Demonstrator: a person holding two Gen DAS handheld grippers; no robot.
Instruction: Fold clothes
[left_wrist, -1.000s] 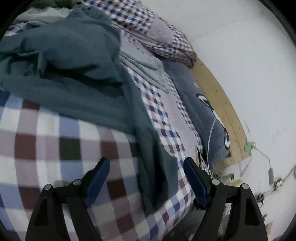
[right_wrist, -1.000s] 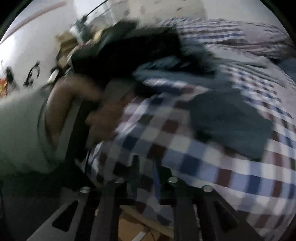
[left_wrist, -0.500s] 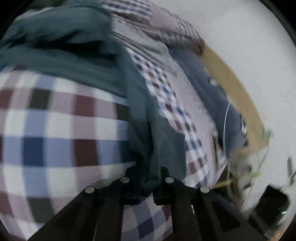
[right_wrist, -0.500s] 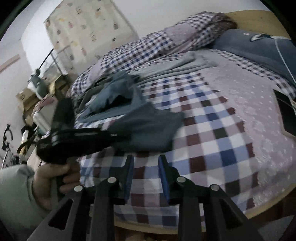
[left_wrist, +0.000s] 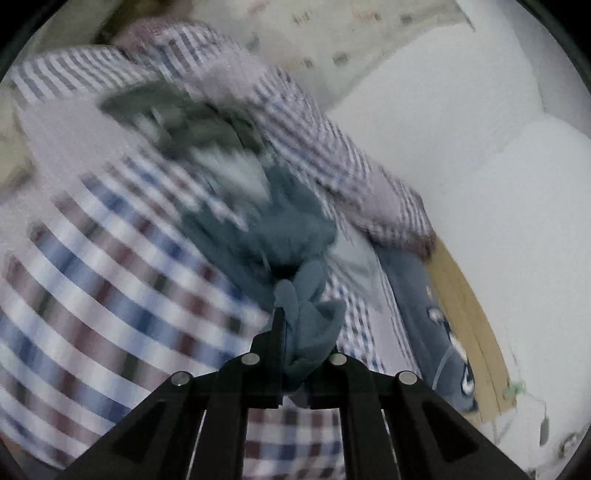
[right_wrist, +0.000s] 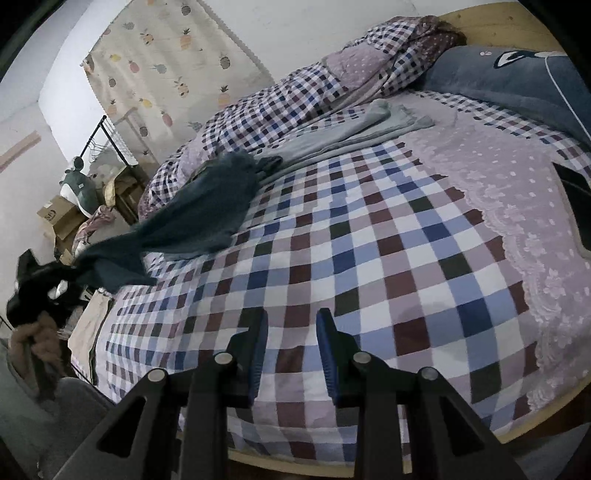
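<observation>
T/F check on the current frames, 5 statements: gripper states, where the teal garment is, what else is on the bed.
1. The left gripper is shut on the teal garment. True.
2. The right gripper holds a corner of the garment. False: its jaws are apart with nothing between them, over the checked bedsheet.
3. The garment lies flat on the bed. False: one end is lifted off the bed's left edge.
4. A light grey garment lies near the checked quilt. True.
5. The blue pillow is on the floor. False: it is at the head of the bed.
</observation>
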